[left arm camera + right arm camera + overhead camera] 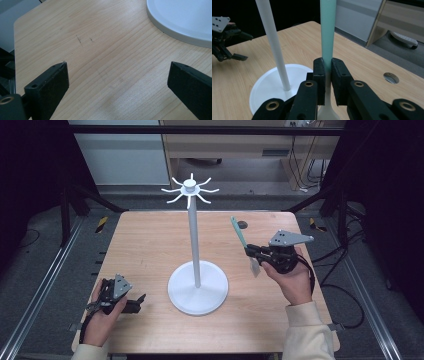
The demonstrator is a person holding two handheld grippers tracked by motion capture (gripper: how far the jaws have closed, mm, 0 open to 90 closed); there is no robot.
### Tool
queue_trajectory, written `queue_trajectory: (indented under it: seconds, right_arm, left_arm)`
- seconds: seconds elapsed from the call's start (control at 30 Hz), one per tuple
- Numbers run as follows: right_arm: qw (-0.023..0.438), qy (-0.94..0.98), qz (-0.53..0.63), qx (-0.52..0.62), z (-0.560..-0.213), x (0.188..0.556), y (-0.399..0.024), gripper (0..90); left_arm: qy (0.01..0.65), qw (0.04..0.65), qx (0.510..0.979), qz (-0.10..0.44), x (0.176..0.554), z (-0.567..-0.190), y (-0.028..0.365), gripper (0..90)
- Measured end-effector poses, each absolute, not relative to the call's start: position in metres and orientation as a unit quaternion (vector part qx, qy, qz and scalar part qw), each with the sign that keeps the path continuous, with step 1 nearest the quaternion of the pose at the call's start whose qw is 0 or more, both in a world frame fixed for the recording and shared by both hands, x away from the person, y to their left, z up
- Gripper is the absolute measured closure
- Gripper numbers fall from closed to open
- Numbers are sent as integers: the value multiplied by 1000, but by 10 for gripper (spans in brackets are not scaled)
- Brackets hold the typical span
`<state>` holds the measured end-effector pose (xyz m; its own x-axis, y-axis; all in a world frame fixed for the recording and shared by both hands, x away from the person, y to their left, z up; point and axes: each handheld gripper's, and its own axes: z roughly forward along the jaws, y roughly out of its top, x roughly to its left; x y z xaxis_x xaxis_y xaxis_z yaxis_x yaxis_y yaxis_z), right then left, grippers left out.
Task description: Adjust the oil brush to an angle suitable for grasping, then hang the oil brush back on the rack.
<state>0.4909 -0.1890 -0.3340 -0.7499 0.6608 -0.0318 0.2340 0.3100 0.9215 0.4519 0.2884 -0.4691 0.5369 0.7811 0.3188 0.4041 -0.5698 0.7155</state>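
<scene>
A lab-like recording bay: wooden table (150, 240) framed by metal rails (45, 270), loose cables (305, 175) on the floor.

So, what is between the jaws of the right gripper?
The right gripper clamps a utensil by its mint-green handle; its white end hangs below, partly covered by the jaws.

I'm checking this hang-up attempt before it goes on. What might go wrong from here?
1. The right gripper pinches the utensil on its thin handle, near the head; it may pivot or slip.
2. The stand is tall and slim; a bump to its hooks might rock it.
3. The left gripper rests open, apart from the base, so nothing steadies it.
</scene>
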Motion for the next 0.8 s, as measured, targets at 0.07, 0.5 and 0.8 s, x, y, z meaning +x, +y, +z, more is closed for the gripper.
queue_trajectory:
  seconds: [0.07, 0.5, 0.8]
  right_arm:
    - [206, 778, 520, 286, -333, 490, -189, 822]
    - [201, 766, 539, 287, -329, 487, -192, 821]
    - [192, 760, 555, 280, -325, 484, -188, 822]
  left_arm:
    - [359, 294, 826, 320, 452, -469, 288, 32]
    - [359, 294, 826, 319, 452, -469, 288, 32]
    - [358, 293, 828, 318, 452, -469, 289, 32]
